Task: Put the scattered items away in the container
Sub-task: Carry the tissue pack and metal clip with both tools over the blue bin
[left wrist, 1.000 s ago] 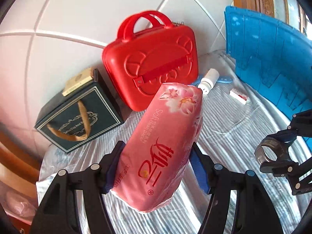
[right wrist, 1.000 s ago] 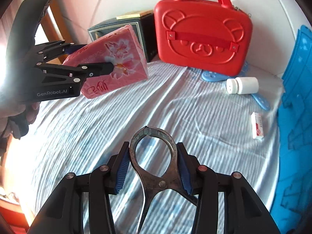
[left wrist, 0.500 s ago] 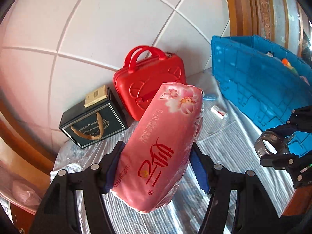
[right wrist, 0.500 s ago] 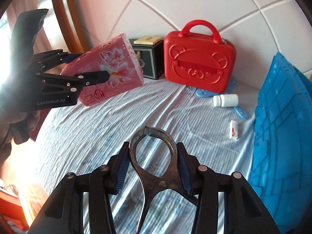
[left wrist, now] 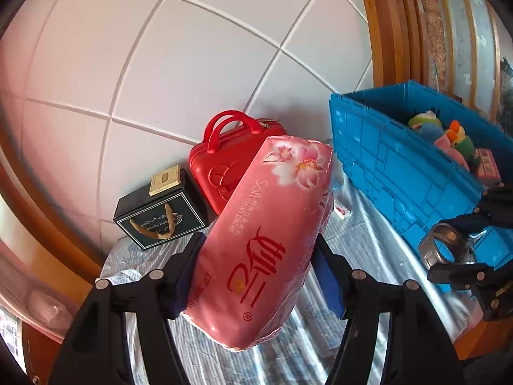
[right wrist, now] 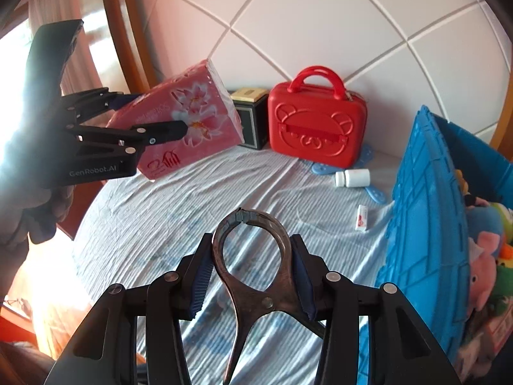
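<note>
Left wrist view: left claw (left wrist: 259, 272) clamping a pink tissue pack (left wrist: 266, 234) between its blue pads, half-spread, holding it up over the striped bed sheet (left wrist: 368, 250). Sitting against the padded headboard (left wrist: 160, 64): a red case (left wrist: 224, 166) and a black gift box (left wrist: 160, 215). Standing at right, a blue crate (left wrist: 400, 173) with soft toys (left wrist: 449, 138) inside.

Right wrist view: right claw (right wrist: 251, 269) pinching a metal nutcracker (right wrist: 253, 266) by its loop, narrowly spread, above the sheet. Lying near the crate: a white bottle (right wrist: 352, 178) and a small tube (right wrist: 362, 218).
</note>
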Action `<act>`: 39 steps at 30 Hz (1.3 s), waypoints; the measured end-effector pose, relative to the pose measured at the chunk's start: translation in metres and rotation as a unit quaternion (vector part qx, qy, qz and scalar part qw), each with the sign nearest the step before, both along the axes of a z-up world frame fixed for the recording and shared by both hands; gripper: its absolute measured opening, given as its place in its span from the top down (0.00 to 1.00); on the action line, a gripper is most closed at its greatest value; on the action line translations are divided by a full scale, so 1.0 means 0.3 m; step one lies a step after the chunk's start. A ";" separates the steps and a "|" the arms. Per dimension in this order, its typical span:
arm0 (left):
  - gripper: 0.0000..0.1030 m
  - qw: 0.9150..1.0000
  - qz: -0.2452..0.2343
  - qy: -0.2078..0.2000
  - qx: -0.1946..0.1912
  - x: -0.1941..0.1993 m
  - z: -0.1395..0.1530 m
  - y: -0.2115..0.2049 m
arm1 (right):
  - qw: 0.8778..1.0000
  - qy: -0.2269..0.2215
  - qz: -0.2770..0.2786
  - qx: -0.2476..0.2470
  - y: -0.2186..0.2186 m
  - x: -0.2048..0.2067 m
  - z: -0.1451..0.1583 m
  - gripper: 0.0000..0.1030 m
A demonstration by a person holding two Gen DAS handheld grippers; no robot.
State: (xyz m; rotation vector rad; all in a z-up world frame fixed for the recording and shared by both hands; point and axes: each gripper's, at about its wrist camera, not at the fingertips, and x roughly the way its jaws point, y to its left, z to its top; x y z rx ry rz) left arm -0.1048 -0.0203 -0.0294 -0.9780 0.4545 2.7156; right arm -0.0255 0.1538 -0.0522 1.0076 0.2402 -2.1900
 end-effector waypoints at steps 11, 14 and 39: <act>0.37 1.000 0.013 0.008 -0.005 0.075 0.075 0.204 | 1.000 0.008 0.010 -0.027 0.202 0.008 0.086 0.56; 0.37 1.000 0.012 0.014 -0.005 0.083 0.094 0.268 | 0.999 0.014 0.009 -0.036 0.259 -0.007 0.124 0.56; 0.37 0.993 -0.111 0.025 -0.023 0.000 0.179 0.932 | 0.989 0.038 -0.129 -0.063 0.914 -0.159 0.223 0.56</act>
